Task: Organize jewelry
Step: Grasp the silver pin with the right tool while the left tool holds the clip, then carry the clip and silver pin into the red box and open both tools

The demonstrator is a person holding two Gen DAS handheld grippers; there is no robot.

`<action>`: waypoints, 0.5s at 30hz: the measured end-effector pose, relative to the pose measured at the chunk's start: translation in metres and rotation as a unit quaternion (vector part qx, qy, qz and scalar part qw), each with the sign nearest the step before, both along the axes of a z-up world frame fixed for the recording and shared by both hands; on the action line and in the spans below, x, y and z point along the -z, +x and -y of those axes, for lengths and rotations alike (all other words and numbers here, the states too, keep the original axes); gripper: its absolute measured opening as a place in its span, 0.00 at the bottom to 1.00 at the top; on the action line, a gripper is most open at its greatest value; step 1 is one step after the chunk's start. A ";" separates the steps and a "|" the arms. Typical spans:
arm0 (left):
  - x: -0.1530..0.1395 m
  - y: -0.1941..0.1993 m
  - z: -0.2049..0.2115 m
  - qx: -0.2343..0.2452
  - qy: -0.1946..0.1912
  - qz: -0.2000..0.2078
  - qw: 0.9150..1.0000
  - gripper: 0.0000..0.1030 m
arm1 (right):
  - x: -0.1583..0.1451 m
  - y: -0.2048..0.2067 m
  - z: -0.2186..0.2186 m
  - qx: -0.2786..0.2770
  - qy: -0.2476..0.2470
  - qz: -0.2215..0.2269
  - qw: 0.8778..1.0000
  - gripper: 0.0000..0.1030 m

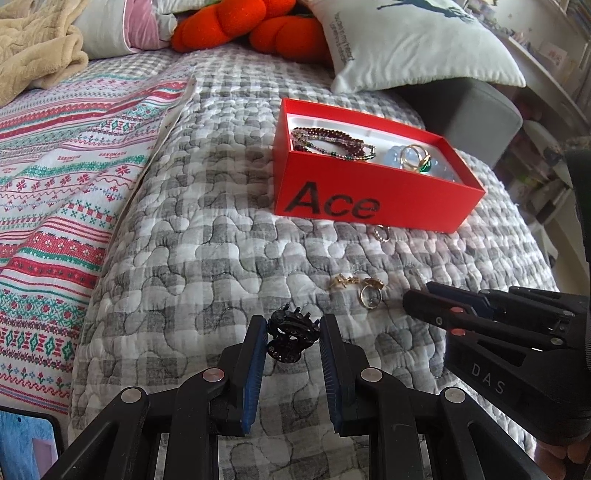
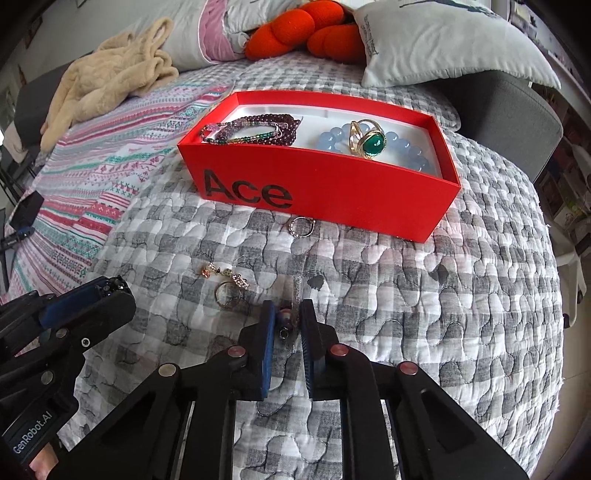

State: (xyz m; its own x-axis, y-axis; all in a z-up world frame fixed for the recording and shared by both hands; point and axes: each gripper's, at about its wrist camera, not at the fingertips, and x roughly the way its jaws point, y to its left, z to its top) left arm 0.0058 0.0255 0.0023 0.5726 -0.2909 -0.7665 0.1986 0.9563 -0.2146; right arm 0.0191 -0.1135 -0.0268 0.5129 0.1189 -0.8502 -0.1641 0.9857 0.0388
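A red "Ace" box [image 1: 369, 192] [image 2: 332, 192] lies on the quilted bed. It holds beaded bracelets [image 2: 251, 129], a pale blue bead bracelet [image 2: 410, 147] and a green-stone ring [image 2: 369, 142]. On the quilt in front lie a small hoop [image 2: 302, 226], gold earrings [image 2: 225, 275] and a gold ring [image 2: 227, 293]. My left gripper [image 1: 293, 338] is closed around a black hair claw [image 1: 291, 336]. My right gripper [image 2: 287, 321] is closed on a small bead earring [image 2: 285, 319] with a clear strip.
A patterned blanket [image 1: 55, 192] covers the bed's left side. Pillows [image 1: 417, 40], an orange plush [image 1: 251, 26] and a beige throw [image 2: 110, 77] lie at the back. A grey stool [image 2: 509, 122] stands at the right edge. A phone [image 1: 26, 443] lies at the lower left.
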 end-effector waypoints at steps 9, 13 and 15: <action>0.000 -0.001 0.000 -0.002 0.001 0.001 1.000 0.22 | -0.013 -0.009 0.017 0.005 0.014 0.010 1.000 0.12; -0.002 0.000 -0.001 -0.004 0.000 0.003 1.000 0.22 | -0.022 -0.012 0.028 0.007 0.029 0.013 0.999 0.12; -0.004 0.001 -0.001 -0.006 -0.003 0.003 1.000 0.22 | -0.027 -0.013 0.035 0.011 0.041 0.015 0.999 0.12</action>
